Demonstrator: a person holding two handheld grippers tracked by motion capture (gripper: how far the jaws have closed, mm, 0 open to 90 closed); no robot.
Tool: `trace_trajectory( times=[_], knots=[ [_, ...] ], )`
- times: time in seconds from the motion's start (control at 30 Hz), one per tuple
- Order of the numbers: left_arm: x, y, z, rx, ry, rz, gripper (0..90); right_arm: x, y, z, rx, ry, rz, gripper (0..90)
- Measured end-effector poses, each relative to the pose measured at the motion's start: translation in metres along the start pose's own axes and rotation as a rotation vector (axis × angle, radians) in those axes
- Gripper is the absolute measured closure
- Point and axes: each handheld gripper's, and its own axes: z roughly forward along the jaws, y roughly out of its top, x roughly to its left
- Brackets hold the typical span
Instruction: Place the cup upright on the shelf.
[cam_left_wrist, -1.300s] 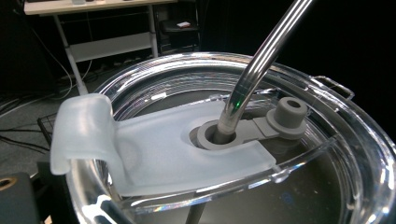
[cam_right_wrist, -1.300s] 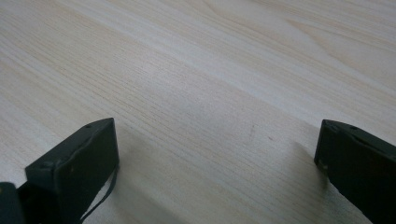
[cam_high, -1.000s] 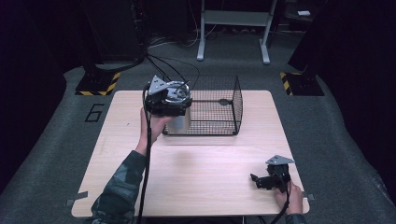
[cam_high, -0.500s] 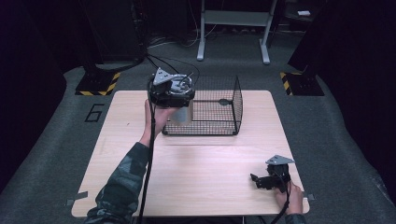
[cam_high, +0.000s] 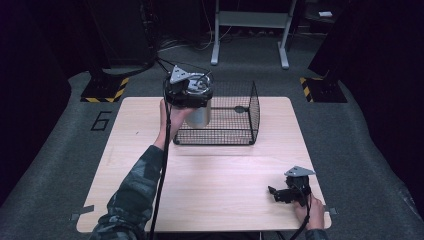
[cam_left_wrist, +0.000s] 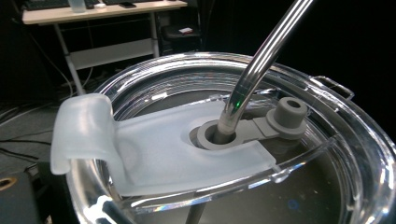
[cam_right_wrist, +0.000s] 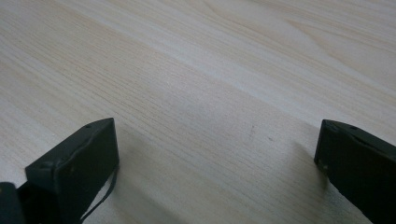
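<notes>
Steel tumbler (cam_high: 199, 114), clear lid (cam_left_wrist: 243, 140), metal straw (cam_left_wrist: 261, 60): gripped by left gripper (cam_high: 187, 92) fingers, black wire basket (cam_high: 220, 120) just beyond. Right gripper (cam_high: 290, 192): fingers parted, resting on bare pale woodgrain tabletop (cam_right_wrist: 210, 84).

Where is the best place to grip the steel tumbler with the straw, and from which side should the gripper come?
Probably the tumbler is best gripped on its smooth round steel wall below the clear lid, coming level from the person's side. The metal straw rises slanted through the lid, so a grip from above would meet it. The wire basket blocks the far and right sides. The left gripper is already at its top.
</notes>
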Motion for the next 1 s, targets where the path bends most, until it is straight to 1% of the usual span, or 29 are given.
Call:
trace_trajectory(
  times=[0.03, 0.07, 0.1, 0.17, 0.23, 0.37, 0.4, 0.43, 0.5, 0.57, 0.77, 0.83, 0.93, 1.0],
  knots=[
    [0.001, 0.0, 0.003, 0.002, 0.005, -0.002, 3.4, 0.0, 0.0, 0.0, -0.001, 0.005, 0.006, 0.0],
    [0.002, 0.0, 0.004, 0.005, 0.008, -0.001, 3.4, 0.0, 0.001, 0.001, -0.005, -0.007, 0.0, 0.0],
    [0.002, 0.0, 0.007, -0.001, 0.014, -0.008, 3.4, 0.0, 0.0, 0.001, -0.005, -0.007, 0.005, 0.0],
    [0.004, 0.0, 0.01, 0.011, 0.013, -0.009, 3.4, 0.0, 0.001, 0.001, -0.005, -0.007, 0.003, 0.0],
    [0.005, -0.001, 0.015, 0.006, 0.02, -0.018, 3.4, 0.0, 0.001, 0.001, -0.005, -0.008, -0.001, 0.0],
    [0.009, -0.003, 0.023, 0.015, 0.034, -0.022, 3.4, 0.0, 0.001, 0.001, -0.006, -0.008, 0.0, 0.0],
    [0.009, -0.003, 0.026, 0.018, 0.038, -0.029, 3.4, 0.0, 0.001, 0.0, -0.002, -0.004, -0.001, 0.0],
    [0.01, -0.003, 0.028, 0.019, 0.038, -0.032, 3.4, 0.0, 0.001, 0.001, -0.001, -0.003, 0.005, 0.0],
    [0.011, -0.005, 0.033, 0.019, 0.035, -0.033, 3.4, 0.0, 0.001, 0.001, -0.002, -0.004, 0.0, 0.0],
    [0.011, -0.007, 0.038, 0.033, 0.037, -0.032, 3.4, 0.0, 0.001, 0.0, -0.002, -0.005, -0.005, 0.0],
    [0.011, -0.01, 0.05, 0.034, 0.05, -0.036, 3.4, 0.0, 0.001, 0.001, -0.004, -0.004, -0.003, 0.0],
    [0.011, -0.011, 0.053, 0.036, 0.047, -0.032, 3.4, -0.001, 0.001, 0.001, -0.004, -0.006, -0.007, 0.0],
    [0.01, -0.012, 0.058, 0.036, 0.047, -0.045, 3.4, -0.001, 0.001, 0.001, -0.003, -0.006, -0.007, 0.0],
    [0.01, -0.013, 0.062, 0.041, 0.053, -0.044, 3.4, -0.001, 0.001, 0.001, -0.004, -0.006, -0.008, 0.0]
  ],
)
